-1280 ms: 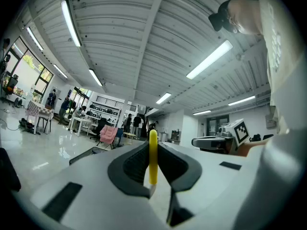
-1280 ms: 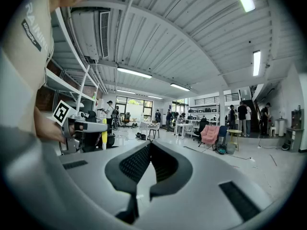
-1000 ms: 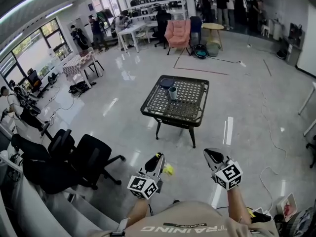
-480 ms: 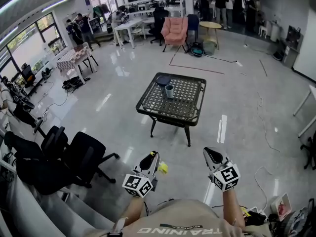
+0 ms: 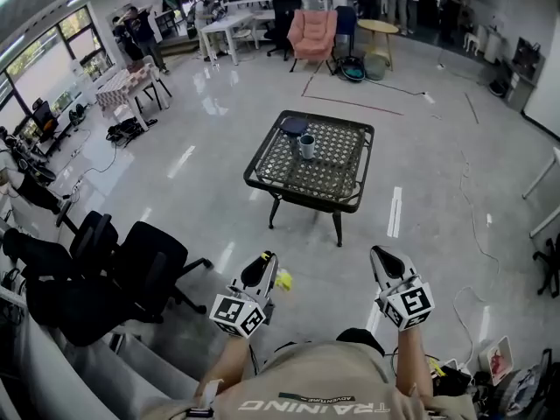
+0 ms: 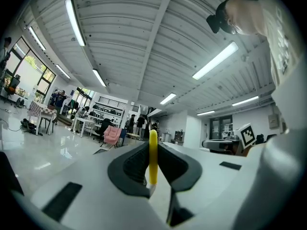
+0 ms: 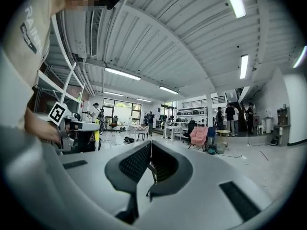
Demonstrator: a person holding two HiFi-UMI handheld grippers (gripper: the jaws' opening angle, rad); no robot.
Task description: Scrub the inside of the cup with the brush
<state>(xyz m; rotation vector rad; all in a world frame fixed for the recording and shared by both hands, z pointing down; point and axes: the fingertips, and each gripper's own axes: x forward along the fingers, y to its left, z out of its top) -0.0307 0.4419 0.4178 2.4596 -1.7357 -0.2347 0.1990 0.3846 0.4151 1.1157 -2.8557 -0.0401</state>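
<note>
Head view: my left gripper (image 5: 265, 268) clamps the brush (image 5: 284, 280), my right gripper (image 5: 381, 256) has its jaws together and empty; I'd walk squarely up to the distant cup (image 5: 307, 146).

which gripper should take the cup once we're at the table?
Right. The left gripper is shut on the yellow brush; the right gripper is shut but empty, so it is free to steady the cup. Both are far from the table where the cup stands.
</note>
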